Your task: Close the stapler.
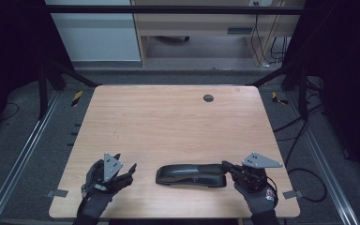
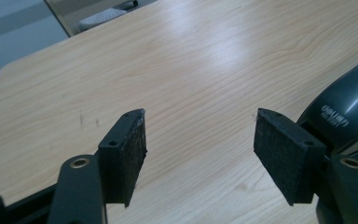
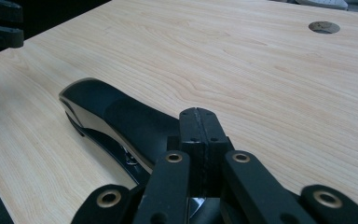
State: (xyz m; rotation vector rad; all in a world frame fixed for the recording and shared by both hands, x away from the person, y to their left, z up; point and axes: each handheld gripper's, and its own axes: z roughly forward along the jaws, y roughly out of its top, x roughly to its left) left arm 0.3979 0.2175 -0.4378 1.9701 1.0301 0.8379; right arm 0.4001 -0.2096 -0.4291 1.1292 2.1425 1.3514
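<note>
A black stapler point(image 1: 191, 175) lies flat on the wooden table point(image 1: 168, 122), at about six o'clock on the tabletop near the person's edge, its long axis running nine to three. The right gripper point(image 1: 226, 165) sits at the stapler's three o'clock end; in the right gripper view its pads are pressed flat together with nothing between them, tips resting on or just over the stapler's point(image 3: 121, 121) rear — contact itself cannot be told. The left gripper point(image 1: 130, 171) stands at the stapler's nine o'clock side, just beside it but apart; in the left gripper view its jaws are spread wide over bare wood, the stapler's rounded nose point(image 2: 349, 107) just past the right-hand pad point(image 2: 284, 158). A round dark grommet point(image 1: 208, 98) sits well apart at twelve o'clock. Risks, as judged: the stapler's top looks glossy and curved, so a pinch from the left tongs on the nose could slide off or squirt it sideways toward the near table edge — there is little margin there. If the closed right tips press down off-centre on the rear, the body could pivot or the arm could spring. An approach from the left that clips the nose first would shove the stapler into the right gripper.
</note>
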